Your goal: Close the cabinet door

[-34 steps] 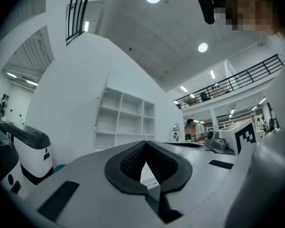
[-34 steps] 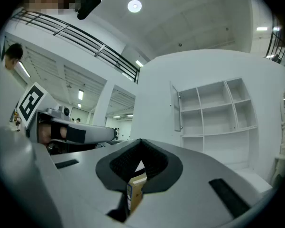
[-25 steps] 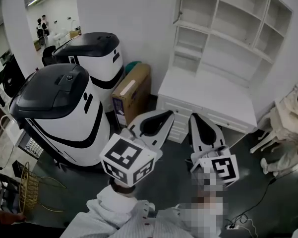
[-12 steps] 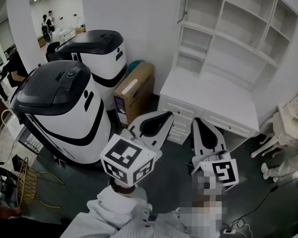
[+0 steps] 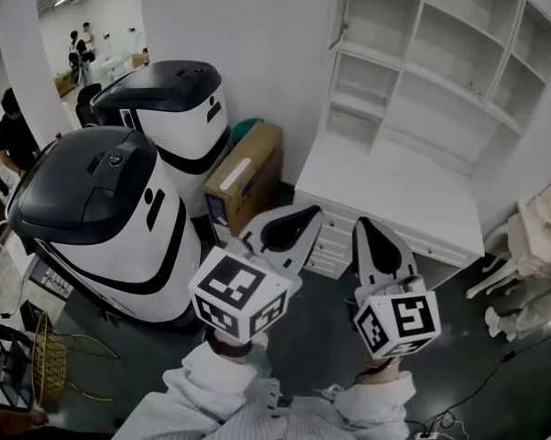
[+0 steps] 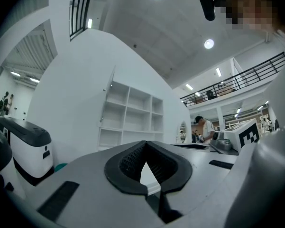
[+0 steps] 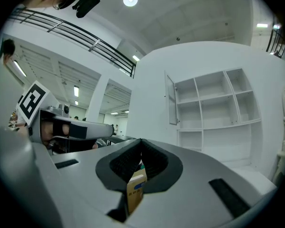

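The white shelf cabinet [image 5: 431, 53] stands on a white desk [image 5: 394, 191] against the wall. Its narrow door [image 5: 337, 12] at the upper left stands swung out, edge-on to me; the door [image 7: 171, 100] also shows in the right gripper view, and thinly as the door [image 6: 109, 91] in the left gripper view. My left gripper [image 5: 304, 214] and right gripper [image 5: 363, 224] hover side by side short of the desk's front, pointing level at the cabinet. Both are shut with nothing between the jaws, as the left gripper [image 6: 144, 144] and right gripper [image 7: 141, 142] show close up.
Two large white-and-black machines [image 5: 110, 209] [image 5: 179, 99] stand at the left, with a cardboard box [image 5: 243, 177] between them and the desk. A white chair [image 5: 532, 236] is at the right and a gold wire basket [image 5: 50, 356] at the lower left. People stand in the far-left background.
The view has shifted and the cabinet and desk sit a little nearer. Both grippers have moved with it, still shut and side by side.
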`<state>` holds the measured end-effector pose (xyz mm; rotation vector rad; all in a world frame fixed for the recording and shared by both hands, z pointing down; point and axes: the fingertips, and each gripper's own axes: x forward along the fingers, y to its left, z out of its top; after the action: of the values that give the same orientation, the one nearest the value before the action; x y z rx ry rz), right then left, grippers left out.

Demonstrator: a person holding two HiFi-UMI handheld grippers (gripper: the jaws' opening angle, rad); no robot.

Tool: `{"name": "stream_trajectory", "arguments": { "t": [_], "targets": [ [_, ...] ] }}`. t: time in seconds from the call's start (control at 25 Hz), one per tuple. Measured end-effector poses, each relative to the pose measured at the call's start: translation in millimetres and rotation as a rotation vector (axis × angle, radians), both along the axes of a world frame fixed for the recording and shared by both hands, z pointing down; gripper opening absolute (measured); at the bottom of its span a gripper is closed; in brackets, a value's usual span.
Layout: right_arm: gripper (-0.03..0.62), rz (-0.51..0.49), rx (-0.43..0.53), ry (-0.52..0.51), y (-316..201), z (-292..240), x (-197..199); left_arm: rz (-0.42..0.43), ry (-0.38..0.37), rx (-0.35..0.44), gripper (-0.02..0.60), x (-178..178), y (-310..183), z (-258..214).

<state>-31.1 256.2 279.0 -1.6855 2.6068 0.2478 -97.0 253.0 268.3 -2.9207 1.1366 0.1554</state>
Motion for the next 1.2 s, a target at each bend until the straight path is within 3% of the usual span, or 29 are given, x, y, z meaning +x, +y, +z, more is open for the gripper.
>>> {"name": "stream_trajectory", "arguments": {
  "t": [0.4,0.8,1.2],
  "targets": [
    [0.012,0.046,0.006,-0.005,-107.1,-13.6,-21.7,0.055,-0.002,0.005,0.009,-19.3,-105.7,-12.0],
    [0.012,0.106,-0.004,-0.020,-174.4,-12.5,-35.5,0.084,-0.011,-0.010,0.009,-42.3,-182.3,-8.0],
    [0.012,0.105,-0.042,-0.021,-243.1,1.4,-11.4,0.066,-0.018,-0.043,0.009,-24.4,-254.1,5.7]
  ]
}}
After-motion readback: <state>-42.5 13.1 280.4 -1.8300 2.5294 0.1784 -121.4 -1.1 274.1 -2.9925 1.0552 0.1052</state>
